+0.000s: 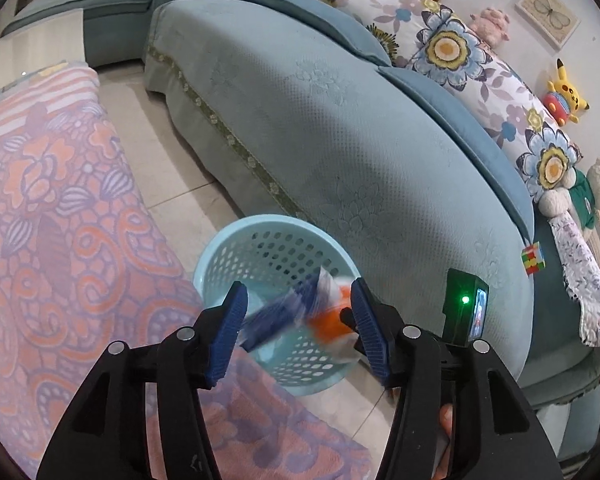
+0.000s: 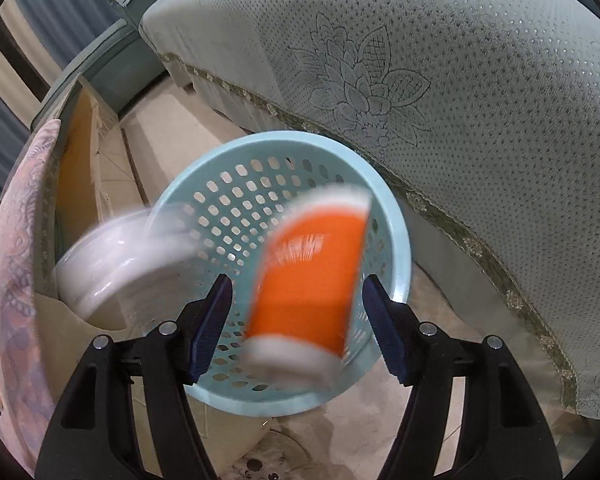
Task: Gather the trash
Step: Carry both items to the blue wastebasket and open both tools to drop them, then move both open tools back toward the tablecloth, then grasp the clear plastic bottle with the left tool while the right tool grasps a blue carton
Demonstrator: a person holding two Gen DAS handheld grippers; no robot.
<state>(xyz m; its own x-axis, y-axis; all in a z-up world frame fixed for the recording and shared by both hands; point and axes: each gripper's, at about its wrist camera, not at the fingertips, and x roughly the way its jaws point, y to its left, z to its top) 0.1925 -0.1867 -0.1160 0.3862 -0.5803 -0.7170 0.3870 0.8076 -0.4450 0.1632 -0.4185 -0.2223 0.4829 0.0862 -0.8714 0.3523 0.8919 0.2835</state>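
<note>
1. my left gripper hangs over the pale blue basket; its jaws stand apart, gripping nothing, with a blurred blue wrapper loose between them, long axis slanting across the gap.
2. my right gripper is parted too; the orange cup, blurred, sits between the pads, apparently touching neither, long axis roughly along my fingers.
3. both pieces lie straight above the basket mouth, so they should fall in.
4. a white blurred thing passes the basket's left rim; i cannot identify it.
</note>
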